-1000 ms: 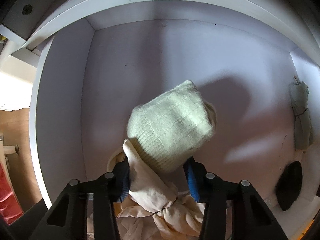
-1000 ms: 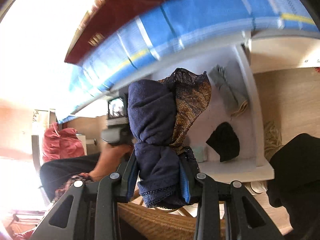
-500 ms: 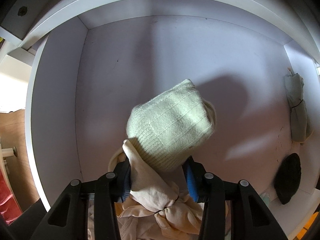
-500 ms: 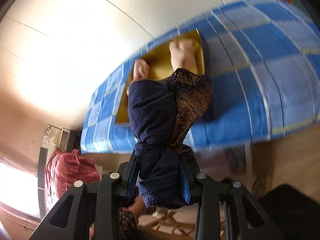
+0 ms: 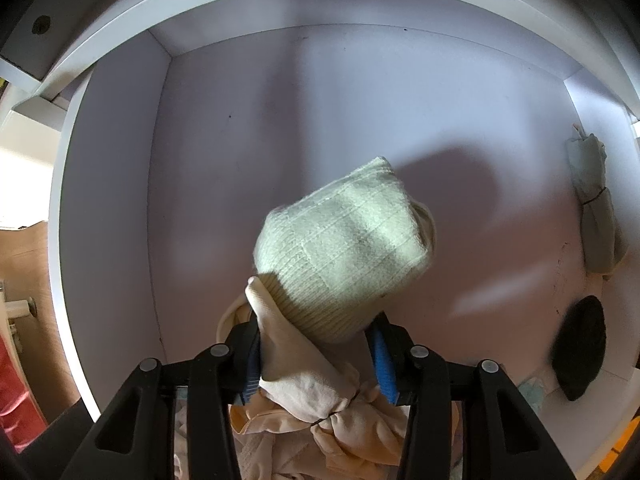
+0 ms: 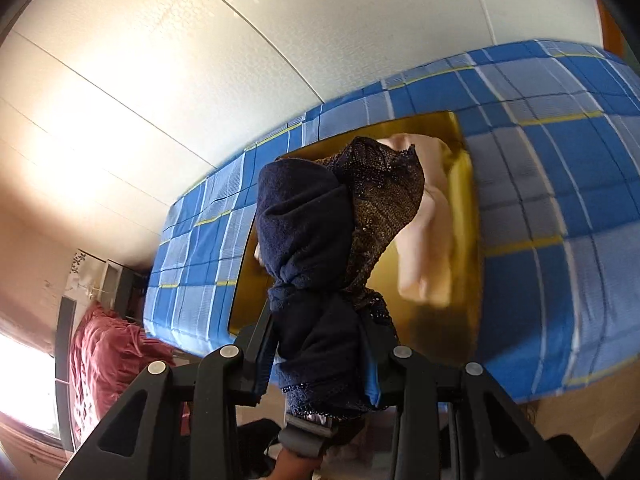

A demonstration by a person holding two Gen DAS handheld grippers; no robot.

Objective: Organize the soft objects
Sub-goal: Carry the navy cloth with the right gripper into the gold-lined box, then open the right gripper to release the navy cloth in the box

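My left gripper (image 5: 316, 354) is shut on a cream bundle (image 5: 344, 264) of knit and thin beige fabric, held above the floor of a white drawer (image 5: 112, 208). The bundle's lower end trails back between the arms. My right gripper (image 6: 318, 354) is shut on a dark navy bundle (image 6: 308, 248) with a brown lace piece (image 6: 384, 208) tied into it. Behind it lies a golden tray (image 6: 460, 312) on a blue checked bedspread (image 6: 560, 220), with pale pink cloth (image 6: 424, 260) in the tray, partly hidden by the bundle.
In the drawer, a grey tied bundle (image 5: 596, 208) and a black bundle (image 5: 578, 356) rest against the right wall. A white wall (image 6: 240, 60) rises behind the bed. A red cloth (image 6: 108, 356) lies low on the left.
The right gripper swung up and away from the drawer with the navy bundle and now faces the bed and golden tray. The left gripper and its cream bundle stayed nearly still.
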